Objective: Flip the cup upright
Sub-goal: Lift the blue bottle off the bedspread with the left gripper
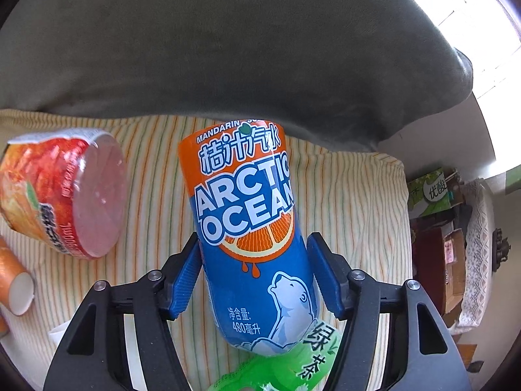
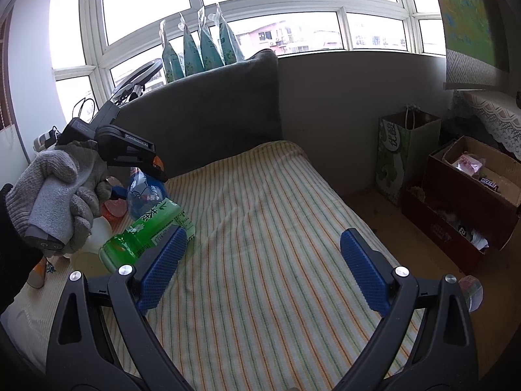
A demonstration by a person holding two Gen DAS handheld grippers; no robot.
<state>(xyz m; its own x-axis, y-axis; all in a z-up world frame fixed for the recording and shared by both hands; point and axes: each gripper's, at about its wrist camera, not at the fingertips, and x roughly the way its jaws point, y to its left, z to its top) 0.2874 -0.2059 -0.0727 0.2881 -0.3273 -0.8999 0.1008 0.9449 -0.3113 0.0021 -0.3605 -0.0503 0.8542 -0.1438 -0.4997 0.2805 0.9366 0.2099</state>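
**Left gripper at the Arctic Ocean cup on a striped cushion**

A striped cushion (image 2: pixel 267 228) is lying before a grey backrest (image 1: pixel 228 58) under a window. The left gripper (image 1: pixel 254 273) is closing its blue pads (image 1: pixel 185 277) on the blue-and-orange cup (image 1: pixel 250 228), tilted above a green bottle (image 1: pixel 286 365). The right gripper (image 2: pixel 260 270) is hanging wide open, holding nothing

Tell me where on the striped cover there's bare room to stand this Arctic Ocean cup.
The striped cover is bare ahead of the right gripper, from the green tea cup across to the cover's right edge. It is crowded around the left gripper: the red cup and an orange paper cup lie beside the Arctic Ocean cup.
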